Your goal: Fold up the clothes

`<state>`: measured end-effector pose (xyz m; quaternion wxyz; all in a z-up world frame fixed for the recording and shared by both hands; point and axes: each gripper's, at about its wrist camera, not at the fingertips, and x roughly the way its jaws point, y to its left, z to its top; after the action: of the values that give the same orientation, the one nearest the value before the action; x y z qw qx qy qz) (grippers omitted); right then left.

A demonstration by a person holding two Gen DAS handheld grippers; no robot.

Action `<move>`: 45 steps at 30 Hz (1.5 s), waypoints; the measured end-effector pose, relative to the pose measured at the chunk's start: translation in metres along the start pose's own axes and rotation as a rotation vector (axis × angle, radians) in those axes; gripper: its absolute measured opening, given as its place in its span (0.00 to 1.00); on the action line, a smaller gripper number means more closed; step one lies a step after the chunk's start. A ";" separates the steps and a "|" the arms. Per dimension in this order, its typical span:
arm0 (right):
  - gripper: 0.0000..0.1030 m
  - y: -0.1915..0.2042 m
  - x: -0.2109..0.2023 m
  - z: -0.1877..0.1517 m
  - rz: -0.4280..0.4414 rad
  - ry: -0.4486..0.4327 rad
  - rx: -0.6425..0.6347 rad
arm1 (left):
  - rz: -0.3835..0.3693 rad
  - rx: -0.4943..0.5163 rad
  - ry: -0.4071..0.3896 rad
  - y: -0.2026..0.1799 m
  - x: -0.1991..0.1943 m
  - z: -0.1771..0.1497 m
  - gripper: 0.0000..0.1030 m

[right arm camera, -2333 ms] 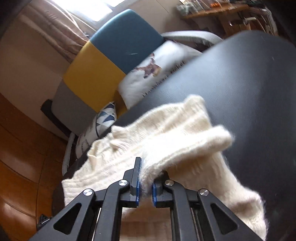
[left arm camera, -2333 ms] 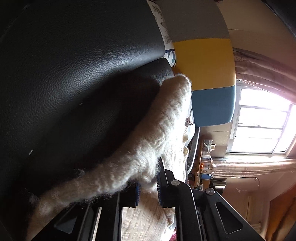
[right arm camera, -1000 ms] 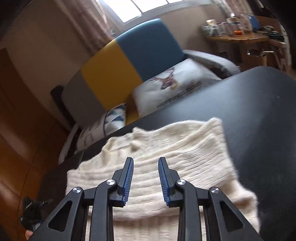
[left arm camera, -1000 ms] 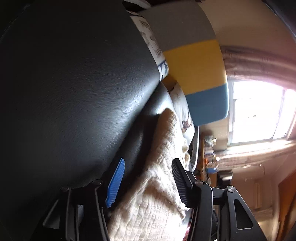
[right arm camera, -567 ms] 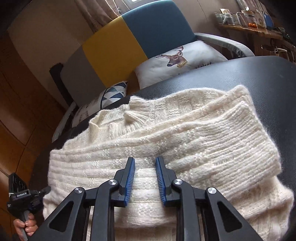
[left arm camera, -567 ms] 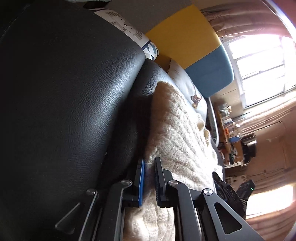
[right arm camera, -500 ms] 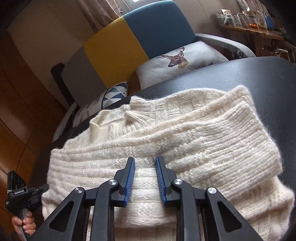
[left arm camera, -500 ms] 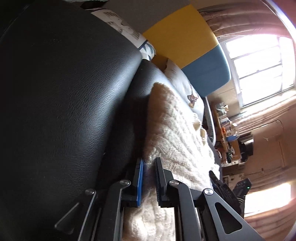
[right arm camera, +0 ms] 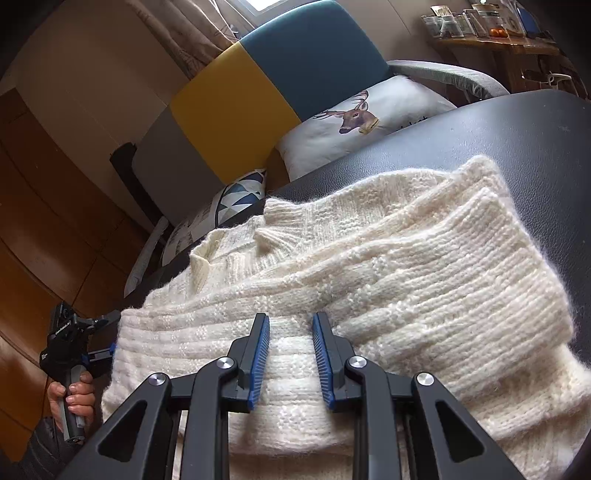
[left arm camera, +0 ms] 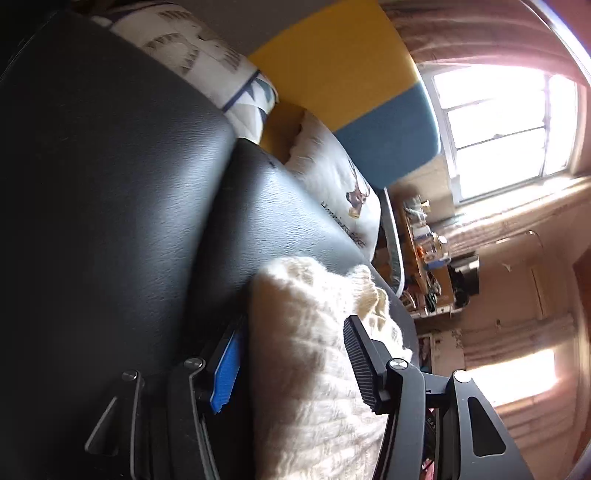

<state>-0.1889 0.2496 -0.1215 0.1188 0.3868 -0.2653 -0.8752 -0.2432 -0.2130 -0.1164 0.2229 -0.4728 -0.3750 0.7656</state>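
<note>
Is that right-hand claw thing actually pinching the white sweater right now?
Cannot tell if it touches. The right wrist view shows the right hand-held gripper open over the cream sweater, knit visible between its blue pads, so it is not pinching.

A black leather-look worktop [right arm camera: 535, 122] fills the foreground, and just behind it stands a chair [right arm camera: 258, 85] whose back is banded grey, yellow and blue, with a grey armrest [right arm camera: 454, 75] curving to one side. On the chair seat lie a white cushion printed with a deer head [right arm camera: 354, 118] and, beside it, a cushion with blue triangles [right arm camera: 240, 195]. Farther back are a bright window [left arm camera: 506, 125] with pinkish curtains [left arm camera: 461, 40], a cluttered wooden shelf [right arm camera: 487, 33] and brown wooden panelling [right arm camera: 40, 206].
</note>
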 end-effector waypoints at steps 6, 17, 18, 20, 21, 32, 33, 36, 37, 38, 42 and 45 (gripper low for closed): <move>0.23 0.000 0.000 0.000 0.001 -0.001 -0.002 | 0.156 0.287 -0.107 -0.053 -0.011 -0.011 0.14; 0.23 0.002 0.000 -0.001 0.003 0.002 -0.014 | 0.404 0.254 -0.103 -0.044 -0.002 0.002 0.22; 0.23 0.002 0.000 -0.001 0.004 0.002 -0.013 | 0.405 0.242 -0.147 -0.049 -0.013 0.002 0.22; 0.23 0.001 -0.001 0.000 0.000 0.001 -0.016 | 0.338 0.220 -0.216 -0.060 -0.031 -0.007 0.23; 0.23 0.003 -0.005 0.000 -0.023 -0.001 -0.034 | 0.286 0.219 -0.218 -0.066 -0.036 -0.014 0.26; 0.26 0.013 -0.038 -0.002 -0.302 0.025 -0.218 | 0.367 0.342 -0.123 -0.067 0.005 -0.085 0.29; 0.27 0.007 -0.036 -0.004 -0.304 0.035 -0.223 | 0.382 0.366 -0.131 -0.065 0.008 -0.087 0.28; 0.27 -0.001 -0.031 -0.006 -0.313 0.051 -0.237 | 0.406 0.406 -0.159 -0.064 0.017 -0.088 0.27; 0.27 0.000 -0.031 -0.006 -0.317 0.050 -0.241 | 0.404 0.383 -0.159 -0.064 0.018 -0.085 0.26; 0.27 0.001 -0.031 -0.005 -0.322 0.049 -0.245 | 0.405 0.367 -0.157 -0.064 0.018 -0.083 0.26; 0.27 -0.001 -0.038 -0.005 -0.295 0.048 -0.224 | 0.420 0.325 -0.145 -0.074 0.010 -0.083 0.27; 0.27 -0.010 -0.065 -0.006 -0.206 0.045 -0.155 | 0.408 0.320 -0.178 -0.085 -0.019 -0.099 0.33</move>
<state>-0.1408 0.2822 -0.0901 0.0638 0.4212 -0.1531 -0.8917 -0.1476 -0.1380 -0.0657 0.1020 -0.4281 -0.1645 0.8827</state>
